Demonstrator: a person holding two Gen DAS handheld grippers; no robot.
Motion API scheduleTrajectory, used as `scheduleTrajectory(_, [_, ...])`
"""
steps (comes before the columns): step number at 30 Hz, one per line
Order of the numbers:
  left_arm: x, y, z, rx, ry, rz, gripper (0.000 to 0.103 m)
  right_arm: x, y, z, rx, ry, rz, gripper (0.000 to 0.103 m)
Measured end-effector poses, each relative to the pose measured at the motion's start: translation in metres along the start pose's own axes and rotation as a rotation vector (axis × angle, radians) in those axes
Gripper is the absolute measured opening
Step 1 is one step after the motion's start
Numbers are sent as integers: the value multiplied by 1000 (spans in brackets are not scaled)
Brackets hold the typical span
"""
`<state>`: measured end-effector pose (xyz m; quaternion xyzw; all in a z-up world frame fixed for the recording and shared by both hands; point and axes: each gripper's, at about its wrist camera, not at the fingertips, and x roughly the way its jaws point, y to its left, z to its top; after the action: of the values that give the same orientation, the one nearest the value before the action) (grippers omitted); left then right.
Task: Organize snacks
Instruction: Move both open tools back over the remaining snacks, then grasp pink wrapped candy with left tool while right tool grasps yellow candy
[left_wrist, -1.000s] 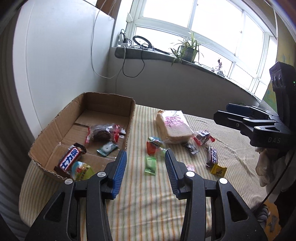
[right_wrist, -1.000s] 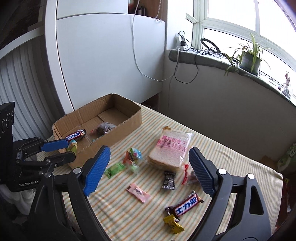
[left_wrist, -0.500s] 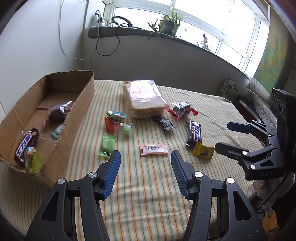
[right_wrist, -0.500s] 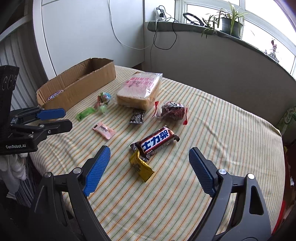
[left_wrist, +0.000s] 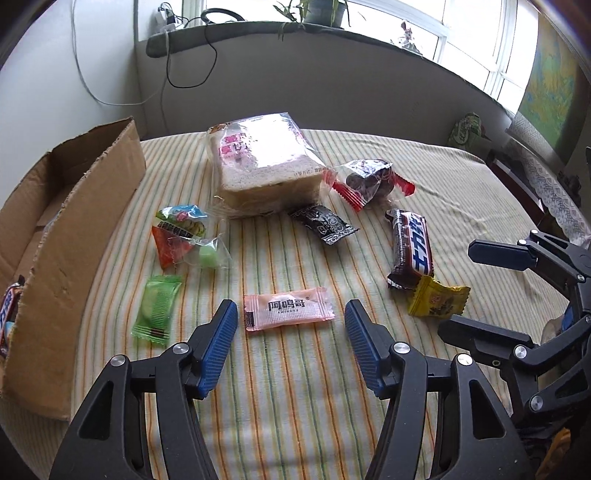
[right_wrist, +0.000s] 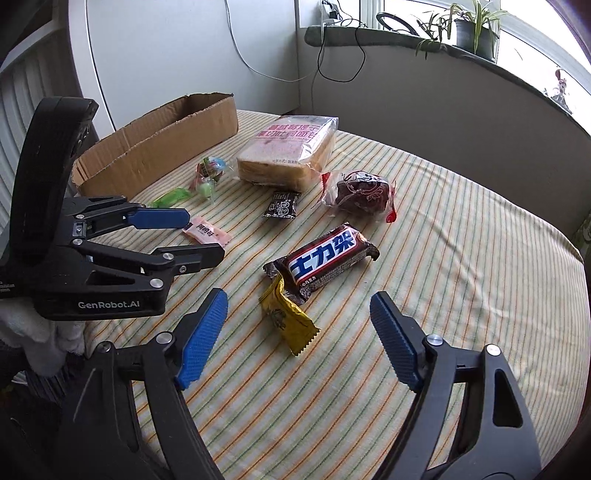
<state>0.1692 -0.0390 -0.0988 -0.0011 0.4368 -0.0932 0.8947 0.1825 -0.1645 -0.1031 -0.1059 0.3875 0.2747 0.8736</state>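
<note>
Snacks lie loose on a striped tablecloth (left_wrist: 280, 398). My left gripper (left_wrist: 290, 314) is open, its tips either side of a pink candy packet (left_wrist: 289, 309) just ahead. My right gripper (right_wrist: 299, 299) is open too, low over a yellow candy (right_wrist: 290, 322) and a brown chocolate bar (right_wrist: 325, 260). Farther off lie a bagged bread loaf (left_wrist: 258, 166), a black sachet (left_wrist: 323, 223), a red-wrapped cake (left_wrist: 367, 181), a green packet (left_wrist: 157, 308) and a colourful jelly pack (left_wrist: 183, 232). A cardboard box (left_wrist: 74, 218) sits at the left with another chocolate bar (left_wrist: 7, 314) inside.
A grey wall and window sill (left_wrist: 332, 33) with a potted plant (right_wrist: 472, 29) and cables run behind the table. A white cabinet (right_wrist: 166, 55) stands beyond the box. The table edge falls away at the right, near a chair (left_wrist: 524, 184).
Both grippers have come down and forward toward the table. The left has swung from the box to the pink packet; the right now hovers over the yellow candy and chocolate bar.
</note>
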Motion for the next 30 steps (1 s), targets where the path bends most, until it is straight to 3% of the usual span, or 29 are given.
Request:
scheduleTrajectory(5, [1, -3, -2, 19, -10, 26, 60, 8, 0, 0, 0, 11, 6, 75])
scheduleTrajectory(7, [1, -4, -3, 31, -12, 36, 60, 12, 1, -1, -3, 22, 8, 68])
scheduleTrajectory(9, [1, -5, -4, 32, -14, 37, 54, 16, 2, -2, -9, 40, 10, 56])
scheduleTrajectory(13, [0, -6, -5, 38, -21, 43, 46, 18, 4, -4, -19, 48, 8, 43])
scheduleTrajectory(15, [0, -7, -5, 47, -24, 45, 41, 18, 4, -3, -14, 49, 11, 28])
scheduleTrajectory(17, [0, -9, -5, 55, -30, 47, 35, 18, 3, -3, -11, 48, 11, 22])
scheduleTrajectory(23, [0, -9, -5, 55, -39, 39, 31, 15, 6, -5, -20, 42, -1, 12])
scheduleTrajectory(30, [-5, -5, -6, 34, -50, 28, 27, 10, 6, -7, -8, 31, 2, 12])
